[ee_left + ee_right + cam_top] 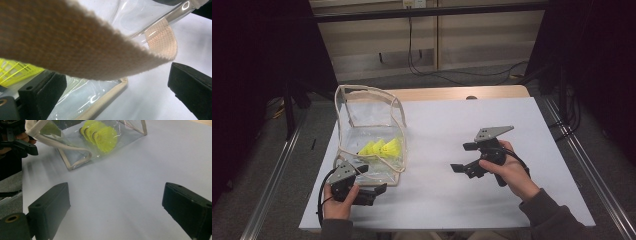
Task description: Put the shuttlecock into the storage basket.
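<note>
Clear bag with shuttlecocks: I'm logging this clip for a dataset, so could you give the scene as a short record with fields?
bag: clear plastic tote bag with beige webbing trim, on the table's left side
contents: three yellow shuttlecocks lying inside the bag
handle: beige webbing strap looping over the left claw's jaws
left claw: open, at the bag's near corner
right claw: open, empty, over bare white table, apart from the bag
</note>
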`<state>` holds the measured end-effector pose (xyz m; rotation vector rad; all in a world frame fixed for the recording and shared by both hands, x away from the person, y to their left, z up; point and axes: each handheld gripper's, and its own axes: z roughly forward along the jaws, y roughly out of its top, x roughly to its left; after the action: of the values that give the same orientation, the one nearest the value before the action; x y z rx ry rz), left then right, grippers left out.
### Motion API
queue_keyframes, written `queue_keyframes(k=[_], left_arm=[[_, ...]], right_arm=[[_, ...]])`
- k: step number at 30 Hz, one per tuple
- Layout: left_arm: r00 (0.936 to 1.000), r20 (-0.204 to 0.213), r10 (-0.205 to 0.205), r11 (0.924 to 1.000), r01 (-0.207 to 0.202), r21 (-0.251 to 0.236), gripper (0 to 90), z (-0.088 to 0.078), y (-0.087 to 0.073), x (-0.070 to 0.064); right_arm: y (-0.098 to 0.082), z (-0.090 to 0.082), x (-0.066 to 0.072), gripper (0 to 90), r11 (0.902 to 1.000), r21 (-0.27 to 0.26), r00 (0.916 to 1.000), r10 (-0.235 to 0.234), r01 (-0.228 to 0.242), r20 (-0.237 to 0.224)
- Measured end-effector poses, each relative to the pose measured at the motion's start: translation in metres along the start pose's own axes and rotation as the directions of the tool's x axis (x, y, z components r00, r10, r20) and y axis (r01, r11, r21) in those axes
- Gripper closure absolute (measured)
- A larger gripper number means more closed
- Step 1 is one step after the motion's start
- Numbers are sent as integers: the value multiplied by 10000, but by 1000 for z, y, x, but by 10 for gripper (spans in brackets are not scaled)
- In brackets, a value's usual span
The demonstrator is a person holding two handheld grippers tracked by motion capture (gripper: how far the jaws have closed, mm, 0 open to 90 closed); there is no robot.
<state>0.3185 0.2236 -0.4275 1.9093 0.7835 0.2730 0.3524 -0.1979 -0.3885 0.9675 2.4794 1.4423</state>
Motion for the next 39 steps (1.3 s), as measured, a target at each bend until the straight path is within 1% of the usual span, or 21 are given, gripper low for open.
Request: queue_keyframes(k=[11,19,23,30,39], left_arm=[[10000,-52,20,10000,-20,38,18,0,0,0],[10000,-44,22,10000,-22,28,18,0,0,0],[10000,-52,24,10000,-24,30,18,0,0,0],[10000,-63,17,10000,-17,15,19,0,0,-1],[10000,-62,21,10000,-21,17,18,0,0,-1]], right_arm=[[-14,-10,-5,71,9999,-138,9998,103,-101,141],[-25,-13,-8,69,9999,-130,9996,80,-76,253],[-30,-15,-9,68,9998,-162,9995,144,-139,295],[-37,-22,-10,69,9997,-165,9991,162,-156,387],[-49,-32,-13,66,9996,-180,9976,207,-195,657]])
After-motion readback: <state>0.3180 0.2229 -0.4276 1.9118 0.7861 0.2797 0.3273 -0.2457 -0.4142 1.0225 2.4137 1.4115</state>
